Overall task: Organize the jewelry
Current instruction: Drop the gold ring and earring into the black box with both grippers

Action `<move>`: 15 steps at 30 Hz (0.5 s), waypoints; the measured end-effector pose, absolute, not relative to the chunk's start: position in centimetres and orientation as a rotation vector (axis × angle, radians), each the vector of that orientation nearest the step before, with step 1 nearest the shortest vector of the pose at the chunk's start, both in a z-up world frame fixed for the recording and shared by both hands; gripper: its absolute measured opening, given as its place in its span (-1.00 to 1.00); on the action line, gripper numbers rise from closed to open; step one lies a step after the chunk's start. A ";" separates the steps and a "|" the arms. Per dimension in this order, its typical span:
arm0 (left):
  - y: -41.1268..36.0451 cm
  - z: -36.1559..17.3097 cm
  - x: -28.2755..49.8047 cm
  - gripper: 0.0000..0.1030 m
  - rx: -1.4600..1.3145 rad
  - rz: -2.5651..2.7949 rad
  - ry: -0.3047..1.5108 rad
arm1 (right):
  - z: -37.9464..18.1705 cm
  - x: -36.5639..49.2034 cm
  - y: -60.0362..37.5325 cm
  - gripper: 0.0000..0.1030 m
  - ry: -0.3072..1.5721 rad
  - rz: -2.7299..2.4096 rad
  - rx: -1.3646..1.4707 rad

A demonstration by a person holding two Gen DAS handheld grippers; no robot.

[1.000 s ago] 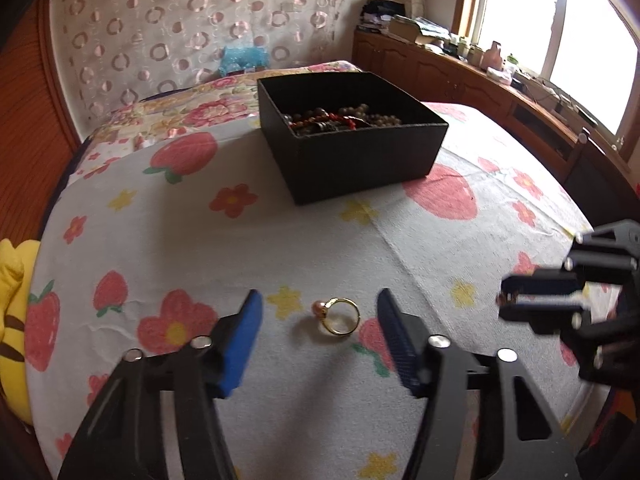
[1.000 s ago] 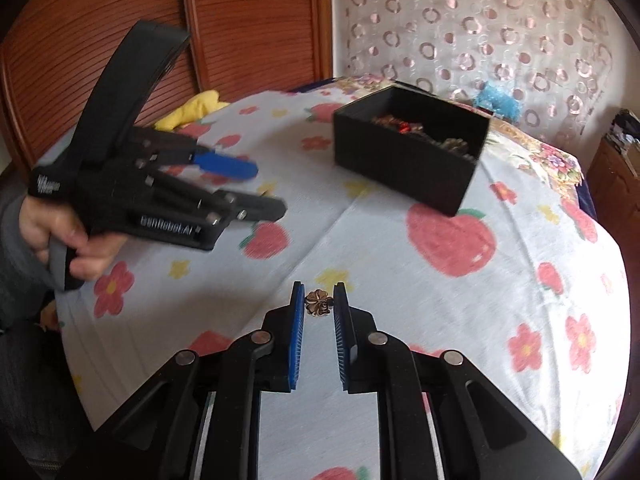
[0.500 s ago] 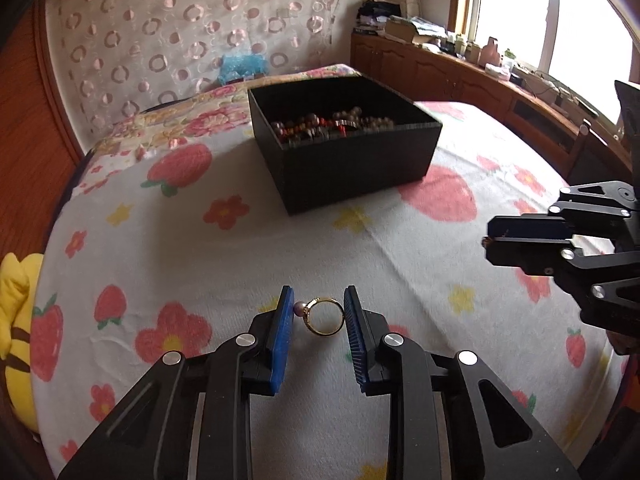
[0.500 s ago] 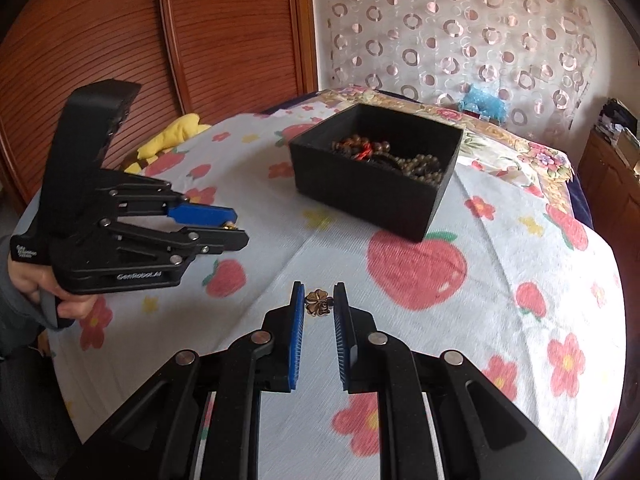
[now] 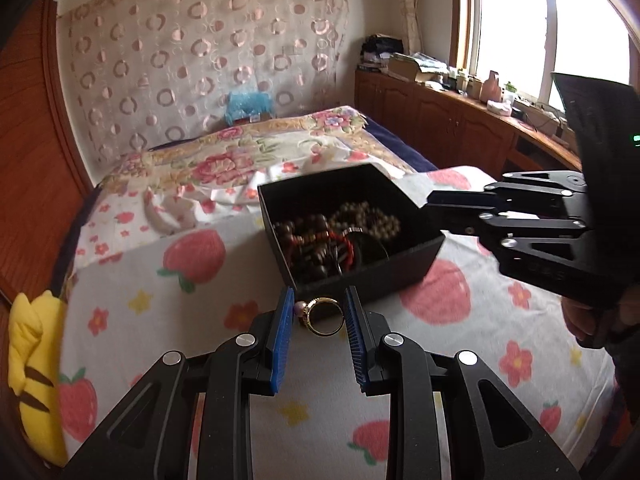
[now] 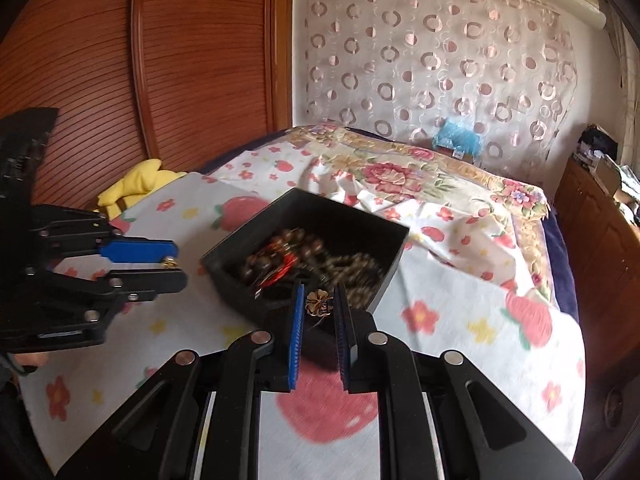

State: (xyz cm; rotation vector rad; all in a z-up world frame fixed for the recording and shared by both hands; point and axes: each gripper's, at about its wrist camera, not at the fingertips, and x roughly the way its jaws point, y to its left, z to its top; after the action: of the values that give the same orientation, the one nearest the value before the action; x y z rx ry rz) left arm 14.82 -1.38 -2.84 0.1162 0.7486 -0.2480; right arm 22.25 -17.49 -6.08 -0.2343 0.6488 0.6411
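A strawberry-print sheet (image 5: 192, 304) covers the bed. At twelve o'clock from both grippers, the black box (image 5: 400, 276) holds beaded strands (image 5: 340, 232). The left gripper (image 5: 318, 312) pinches the gold ring (image 5: 324, 316). The right gripper (image 6: 319, 306) pinches a flower-shaped trinket (image 6: 318, 303).

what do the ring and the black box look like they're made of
Ring: probably gold-toned metal, going by its shiny yellow band, with a small pinkish bead, perhaps a pearl. Box: likely matte black cardboard, given its thin, straight, dull walls.
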 end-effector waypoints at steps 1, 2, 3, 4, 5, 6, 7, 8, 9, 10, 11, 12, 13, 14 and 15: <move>-1.4 -2.7 15.1 -0.53 0.115 -0.248 0.746 | -6.1 22.7 -17.4 -0.68 0.650 0.638 -0.235; -1.4 -2.7 15.4 -0.53 0.114 -0.247 0.745 | -6.2 23.1 -17.4 -0.67 0.651 0.637 -0.234; -1.4 -2.6 15.7 -0.53 0.114 -0.247 0.743 | -6.3 23.4 -17.3 -0.67 0.651 0.636 -0.232; -1.4 -2.5 15.9 -0.53 0.114 -0.247 0.742 | -6.4 23.7 -17.3 -0.67 0.650 0.634 -0.227; -1.4 -2.5 16.2 -0.53 0.114 -0.247 0.740 | -6.4 23.9 -17.3 -0.67 0.651 0.634 -0.223; -1.4 -2.5 16.5 -0.53 0.113 -0.248 0.739 | -6.5 24.2 -17.3 -0.67 0.657 0.634 -0.218; -1.4 -2.5 16.7 -0.53 0.111 -0.248 0.739 | -6.6 24.5 -17.3 -0.67 0.662 0.633 -0.216; -1.4 -2.5 17.1 -0.53 0.109 -0.251 0.739 | -6.6 24.6 -17.3 -0.67 0.664 0.632 -0.215; -1.4 -2.5 17.6 -0.53 0.109 -0.253 0.740 | -6.7 24.8 -17.3 -0.66 0.667 0.631 -0.212; -1.5 -2.4 18.0 -0.53 0.111 -0.251 0.739 | -6.7 25.0 -17.4 -0.65 0.668 0.632 -0.208; -1.5 -2.4 18.2 -0.53 0.112 -0.249 0.739 | -6.7 25.1 -17.3 -0.55 0.669 0.632 -0.206; -1.6 -2.4 18.7 -0.53 0.113 -0.249 0.738 | -6.6 25.2 -17.4 -0.44 0.667 0.630 -0.204; -1.7 -2.3 19.1 -0.53 0.114 -0.249 0.736 | -6.6 25.2 -17.5 -0.43 0.664 0.628 -0.202; -1.8 -2.3 19.4 -0.53 0.114 -0.249 0.732 | -6.6 25.2 -17.6 -0.42 0.663 0.626 -0.201; -1.9 -2.2 19.7 -0.53 0.115 -0.249 0.730 | -6.5 25.2 -17.8 -0.42 0.654 0.614 -0.199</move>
State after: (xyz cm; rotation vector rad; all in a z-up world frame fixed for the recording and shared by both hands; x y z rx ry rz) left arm 19.68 -1.86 -2.21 0.1149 0.7303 -0.2492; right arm 25.18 -17.78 -6.46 -0.1988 0.6542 0.6138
